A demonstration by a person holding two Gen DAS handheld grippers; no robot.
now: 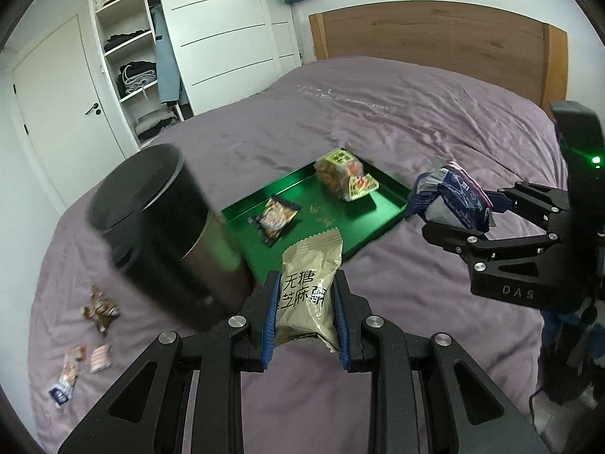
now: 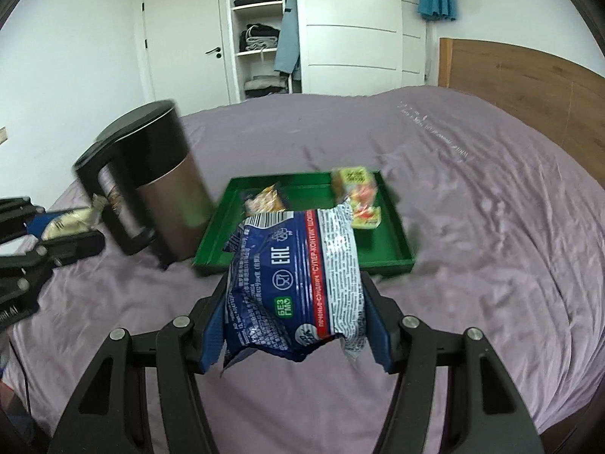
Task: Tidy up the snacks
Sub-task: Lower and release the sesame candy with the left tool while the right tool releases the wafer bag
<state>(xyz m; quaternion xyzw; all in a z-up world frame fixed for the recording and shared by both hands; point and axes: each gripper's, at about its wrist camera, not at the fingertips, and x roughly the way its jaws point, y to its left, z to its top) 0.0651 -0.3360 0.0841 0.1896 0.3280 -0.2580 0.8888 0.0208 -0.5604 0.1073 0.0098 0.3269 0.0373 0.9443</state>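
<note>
My left gripper is shut on a beige snack packet with Chinese print, held above the bed just before the green tray. My right gripper is shut on a blue and silver biscuit packet, held near the tray's front edge; it also shows in the left wrist view. In the tray lie a small dark-edged snack pack and a clear yellow-labelled bag of snacks.
A tall dark metal bin with a black lid stands left of the tray on the purple bed. Several small wrapped candies lie at the bed's left. A wooden headboard and wardrobe stand behind.
</note>
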